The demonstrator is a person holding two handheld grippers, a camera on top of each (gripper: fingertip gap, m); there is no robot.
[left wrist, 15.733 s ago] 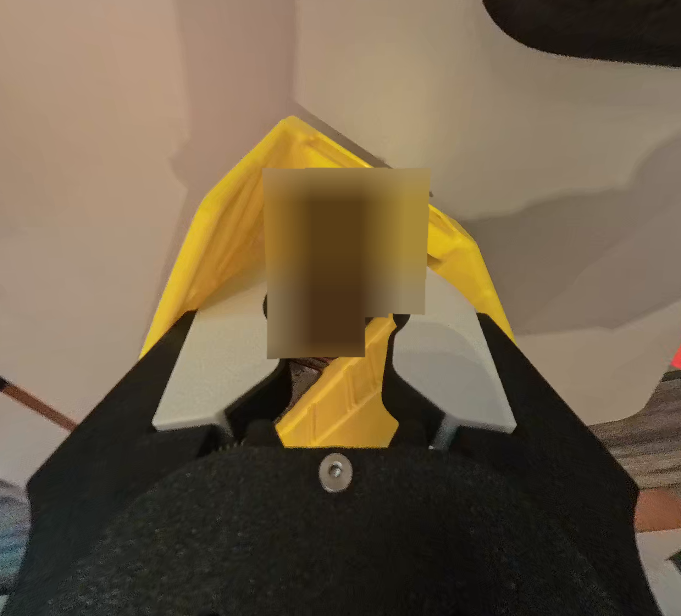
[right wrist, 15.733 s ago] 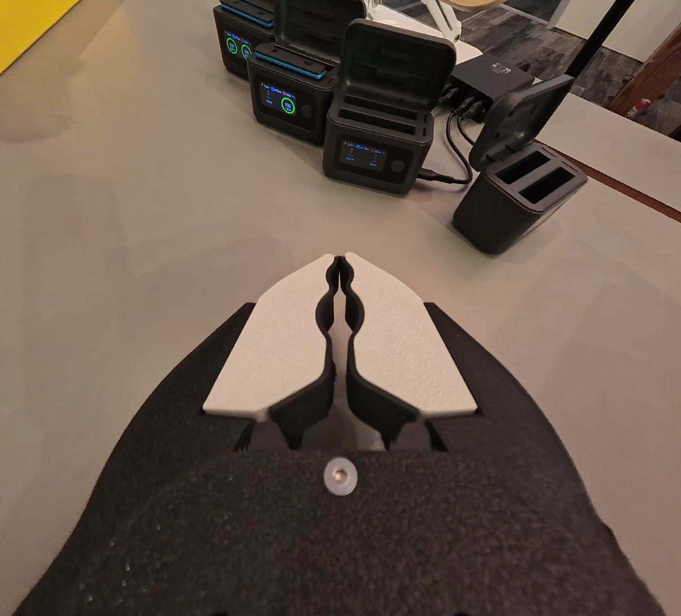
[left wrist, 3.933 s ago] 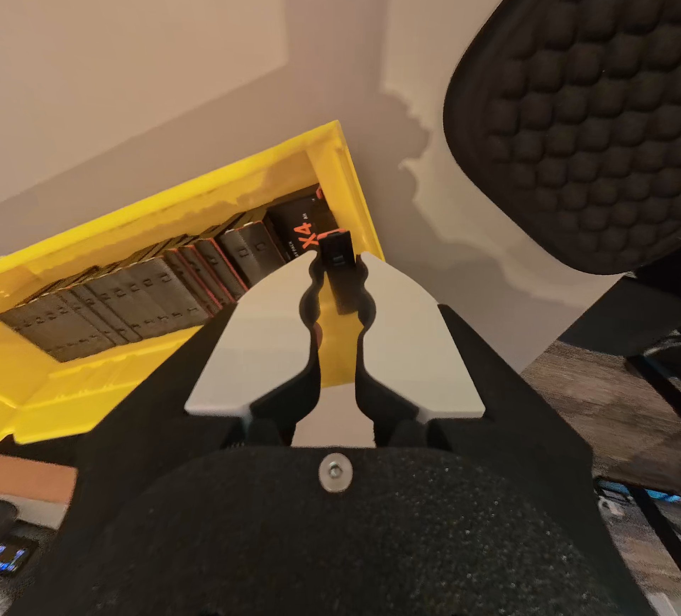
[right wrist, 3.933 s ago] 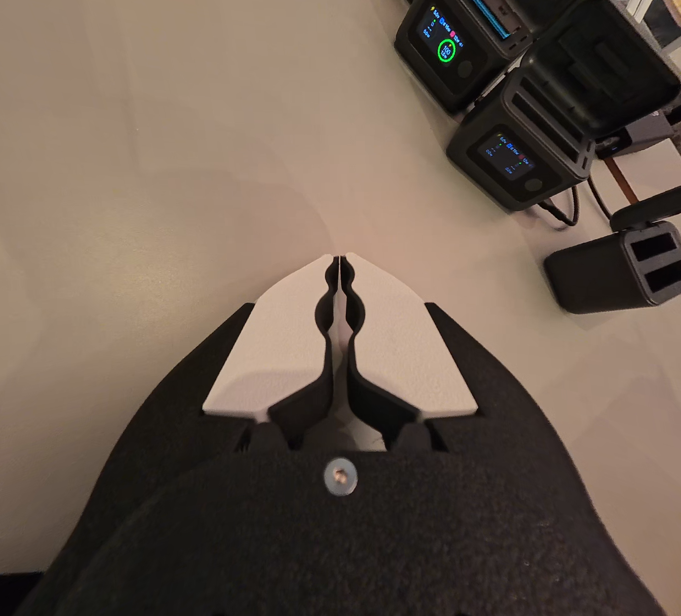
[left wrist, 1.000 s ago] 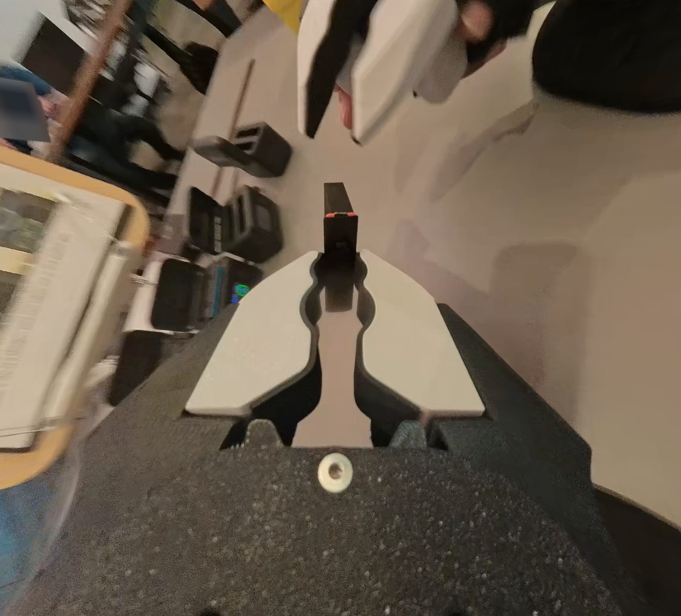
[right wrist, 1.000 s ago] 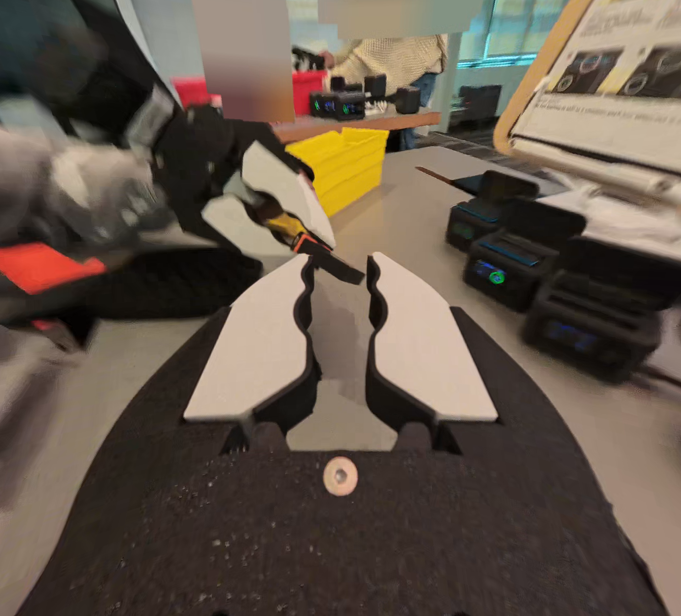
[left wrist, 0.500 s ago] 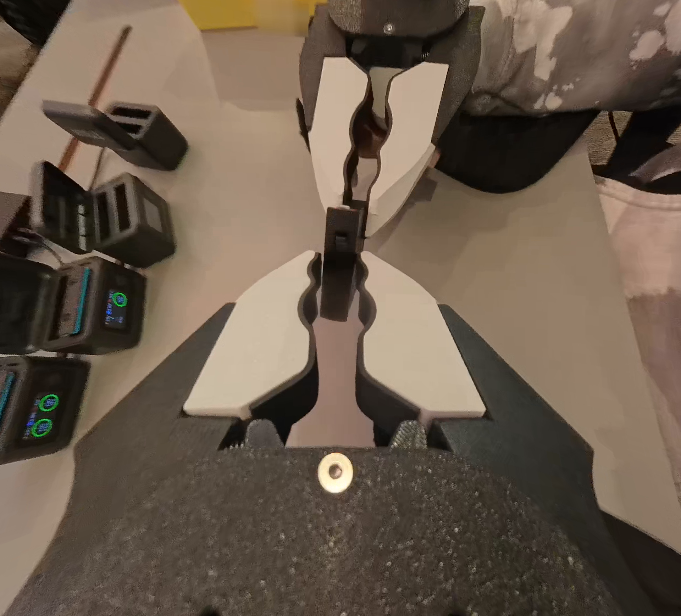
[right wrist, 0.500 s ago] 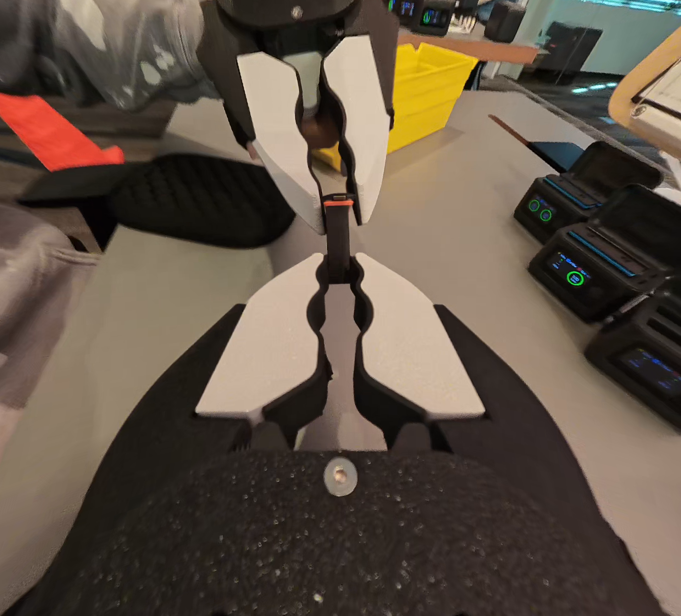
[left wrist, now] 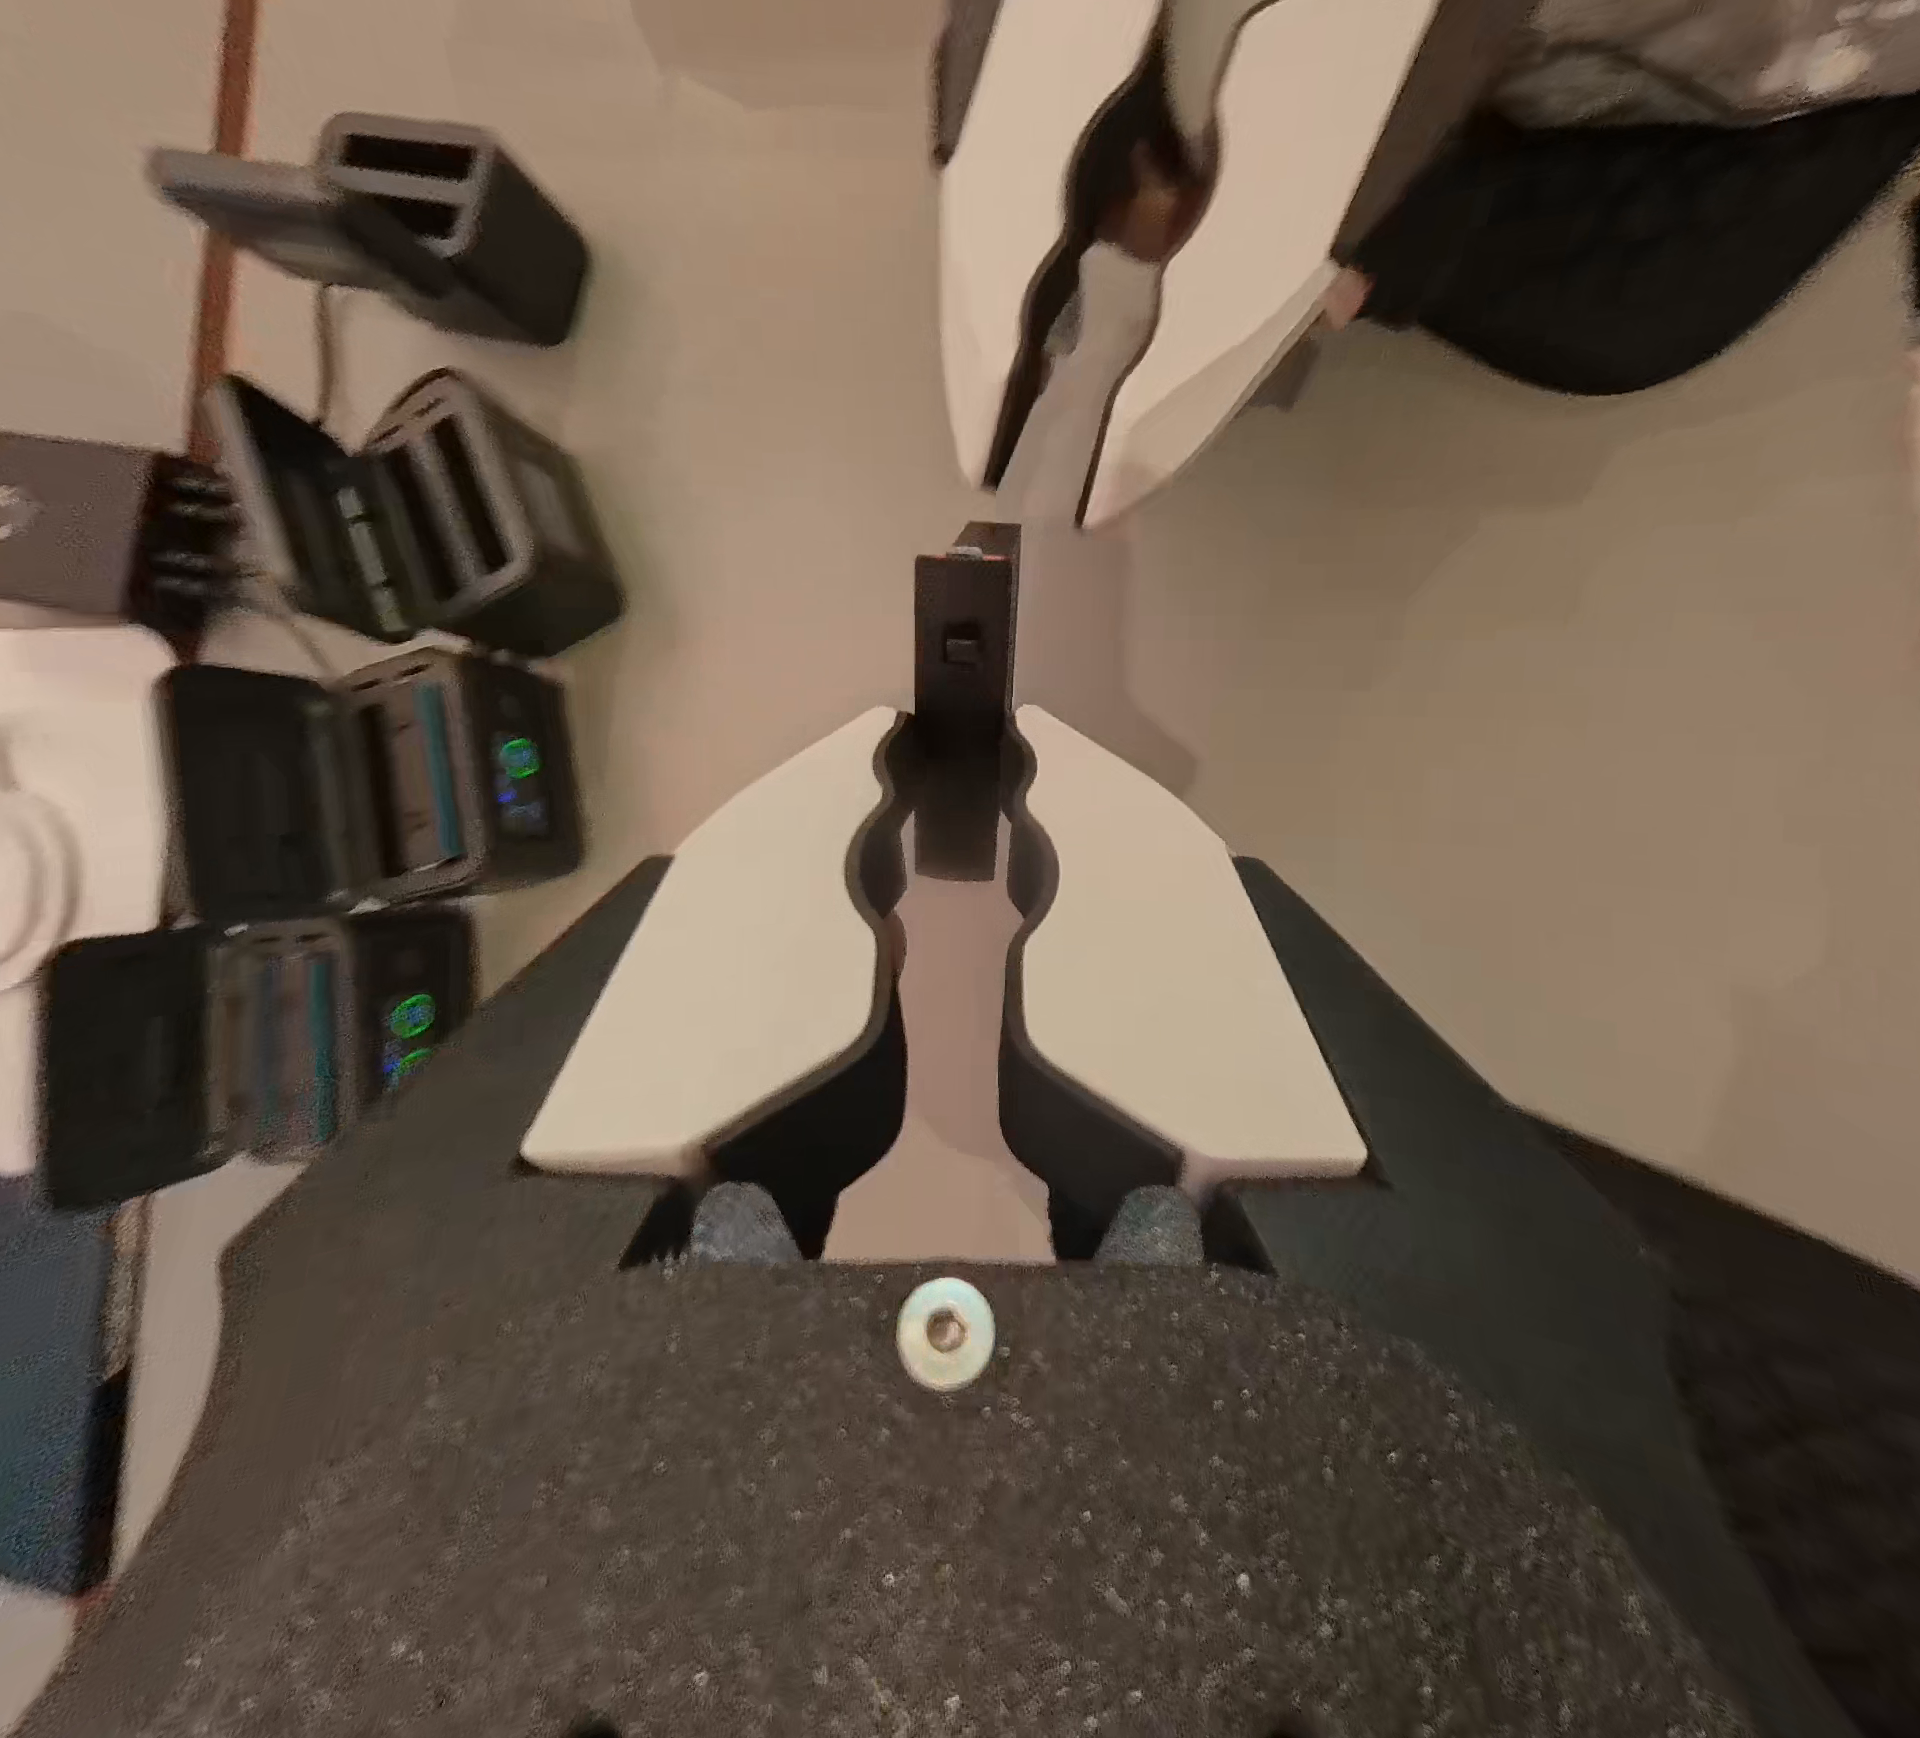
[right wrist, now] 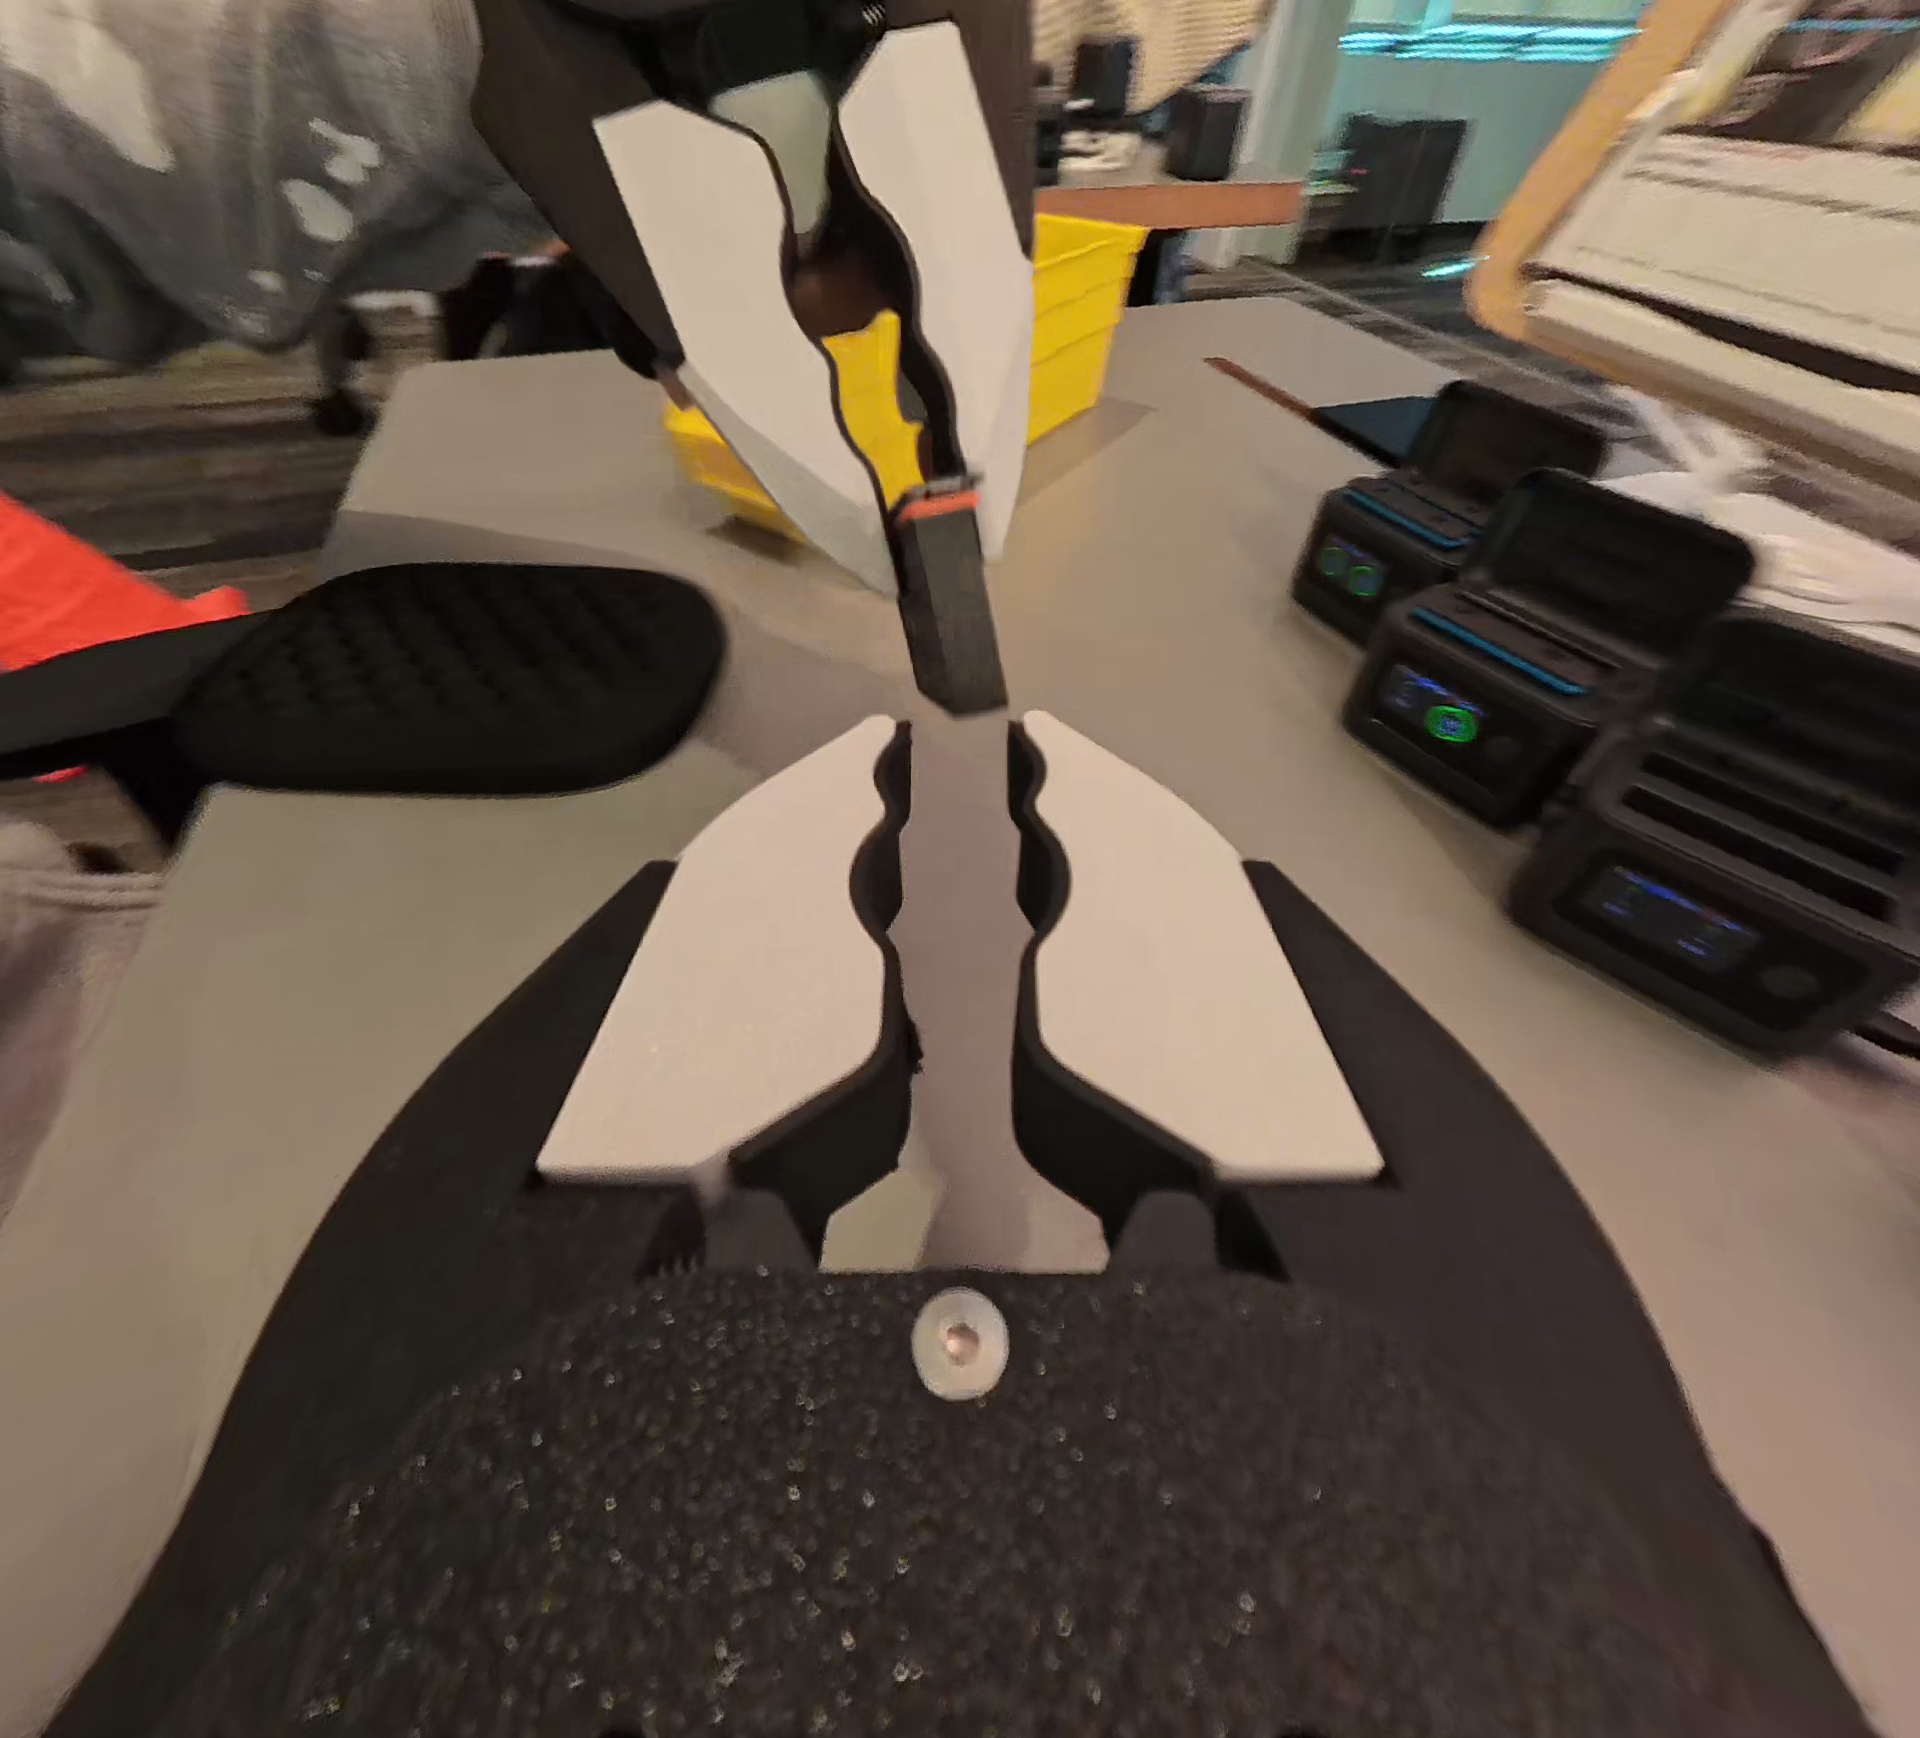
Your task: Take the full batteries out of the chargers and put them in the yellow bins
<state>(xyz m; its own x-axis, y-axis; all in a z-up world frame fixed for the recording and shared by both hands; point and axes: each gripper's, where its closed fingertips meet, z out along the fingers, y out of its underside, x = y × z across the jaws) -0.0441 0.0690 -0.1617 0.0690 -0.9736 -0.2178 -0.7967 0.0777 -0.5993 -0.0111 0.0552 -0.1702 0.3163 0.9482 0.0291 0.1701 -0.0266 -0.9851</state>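
The left gripper (left wrist: 958, 722), with white fingers on a black body, has its jaws closed on the lower end of a slim black rectangular battery with an orange band at its far end (left wrist: 963, 649). The battery is held in the air above the pale grey surface (left wrist: 1507, 753), pointing toward the right gripper (right wrist: 961, 727).

The right gripper faces the left one tip to tip. Its jaws stand apart with nothing between them, and the free end of the battery sits just beyond its fingertips without touching them.

Four black box-shaped chargers with hinged lids open (left wrist: 436, 525) stand in a row on the surface, to the left of the battery in the left wrist view. Two of them show round green indicators on small front screens and hold blue-edged packs in their slots. The charger nearest the battery has empty slots. The screen text is too blurred to read.

Stacked yellow plastic bins (right wrist: 1070, 306) stand on the surface beyond the battery in the right wrist view, partly hidden by the left gripper. A black dimpled oval pad (right wrist: 447, 670) lies at the surface edge to the left of the battery in that view. A board carrying printed pages (right wrist: 1714, 161) leans above the chargers; its writing is illegible.
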